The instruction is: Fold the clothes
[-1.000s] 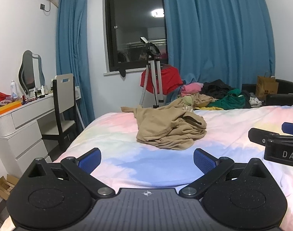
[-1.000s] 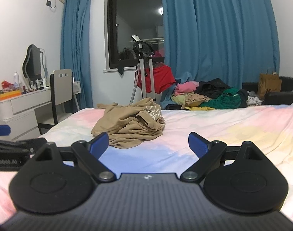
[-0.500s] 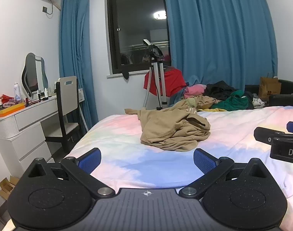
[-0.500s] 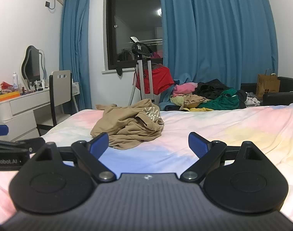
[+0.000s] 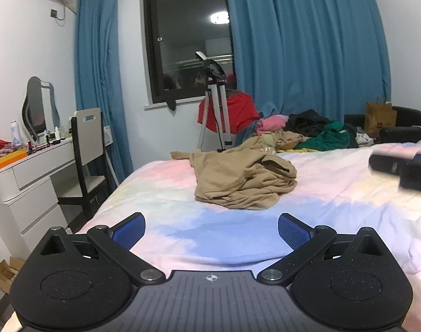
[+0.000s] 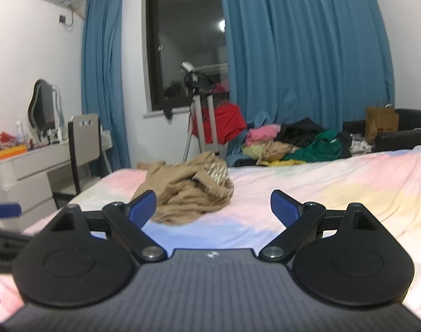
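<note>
Blue curtains (image 5: 307, 55) frame a dark window (image 5: 188, 41) behind a bed (image 5: 335, 193) spread with a pastel sheet. On that sheet, toward the far side, a tan garment (image 5: 243, 182) lies in a crumpled heap, untouched. Both tools hover over the near edge: the left gripper (image 5: 211, 228) with its blue pads spread wide and empty, the right gripper (image 6: 213, 207) likewise parted, holding nothing. More clothes (image 5: 315, 135) are piled beyond the bed, beside a tripod (image 5: 217, 105).
</note>
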